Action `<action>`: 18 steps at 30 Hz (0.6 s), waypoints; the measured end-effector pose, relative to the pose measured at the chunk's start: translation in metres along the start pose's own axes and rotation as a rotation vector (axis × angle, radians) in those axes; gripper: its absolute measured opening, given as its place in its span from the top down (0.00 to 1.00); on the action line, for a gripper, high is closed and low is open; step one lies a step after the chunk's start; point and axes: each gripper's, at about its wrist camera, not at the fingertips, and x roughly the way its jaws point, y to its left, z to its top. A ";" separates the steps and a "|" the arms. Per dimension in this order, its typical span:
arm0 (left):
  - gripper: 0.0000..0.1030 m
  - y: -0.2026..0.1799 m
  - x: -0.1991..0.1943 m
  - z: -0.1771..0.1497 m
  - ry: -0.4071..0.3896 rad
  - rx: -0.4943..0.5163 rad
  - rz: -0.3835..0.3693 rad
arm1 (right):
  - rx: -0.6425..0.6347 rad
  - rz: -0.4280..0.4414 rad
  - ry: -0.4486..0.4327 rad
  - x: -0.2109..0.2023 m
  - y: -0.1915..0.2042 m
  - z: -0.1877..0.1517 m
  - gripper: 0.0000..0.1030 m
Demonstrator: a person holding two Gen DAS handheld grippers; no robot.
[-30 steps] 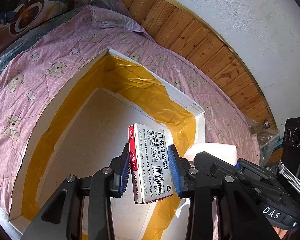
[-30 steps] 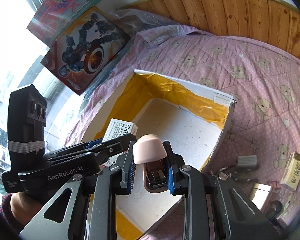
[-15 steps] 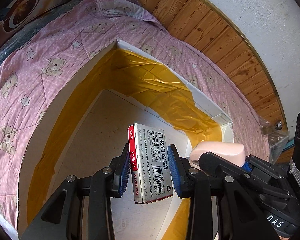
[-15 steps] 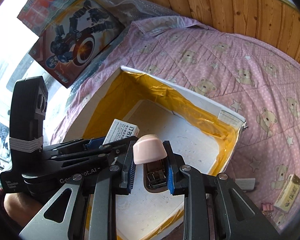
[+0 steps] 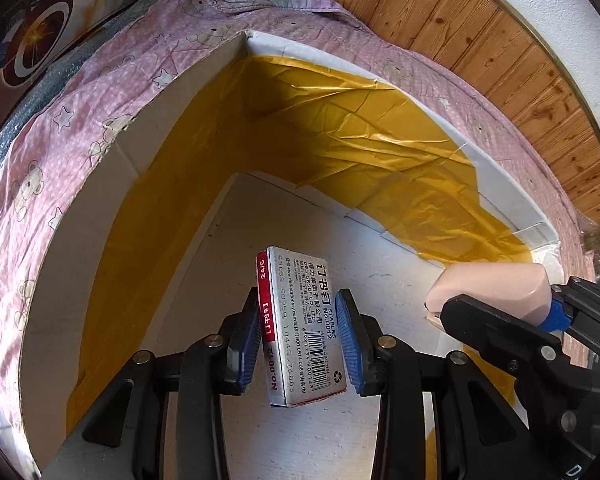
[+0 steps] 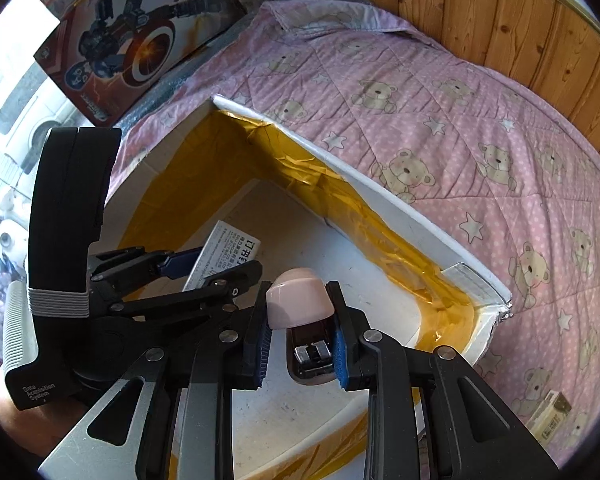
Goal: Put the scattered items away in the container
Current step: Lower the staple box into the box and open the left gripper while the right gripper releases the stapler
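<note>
My left gripper (image 5: pixel 300 340) is shut on a silver and red box of staples (image 5: pixel 302 328), held upright over the white floor of the open cardboard box (image 5: pixel 116 160) lined with yellow tape. My right gripper (image 6: pixel 300 340) is shut on a pink stapler (image 6: pixel 300 300), also inside the box's walls. In the left wrist view the stapler (image 5: pixel 488 288) and the right gripper (image 5: pixel 540 320) sit at the right. In the right wrist view the staples box (image 6: pixel 228 252) and the left gripper (image 6: pixel 172 272) show at the left.
The cardboard box (image 6: pixel 400 216) rests on a pink quilt with bears (image 6: pixel 460 120). A small yellowish packet (image 6: pixel 548 420) lies on the quilt at the lower right. A toy box with a shield picture (image 6: pixel 140 36) leans at the back left. A wooden wall panel (image 6: pixel 520 8) runs behind.
Both grippers have gone down and forward into the cardboard box with their loads still held. The box walls now fill more of each view.
</note>
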 end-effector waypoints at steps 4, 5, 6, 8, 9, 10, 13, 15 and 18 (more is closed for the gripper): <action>0.64 0.003 0.008 0.003 0.005 0.004 0.029 | -0.023 -0.030 0.031 0.008 0.001 0.004 0.74; 0.64 0.004 0.010 0.004 0.006 0.004 0.033 | -0.029 -0.038 0.038 0.010 0.001 0.005 0.74; 0.64 0.005 0.011 0.005 0.005 0.006 0.040 | -0.033 -0.044 0.044 0.012 0.001 0.006 0.74; 0.64 0.005 0.014 0.007 0.003 0.010 0.053 | -0.041 -0.055 0.059 0.016 0.001 0.009 0.74; 0.64 0.006 0.015 0.008 0.003 0.011 0.058 | -0.048 -0.061 0.067 0.018 0.001 0.010 0.74; 0.64 0.007 0.016 0.009 0.002 0.012 0.063 | -0.054 -0.066 0.074 0.020 0.002 0.010 0.74; 0.64 0.009 0.020 0.011 0.005 0.008 0.072 | -0.067 -0.080 0.097 0.026 0.002 0.012 0.74; 0.64 0.011 0.021 0.013 0.004 0.008 0.077 | -0.072 -0.087 0.110 0.030 0.001 0.013 0.74; 0.63 0.012 0.023 0.017 0.002 0.014 0.089 | -0.075 -0.104 0.125 0.034 0.000 0.015 0.74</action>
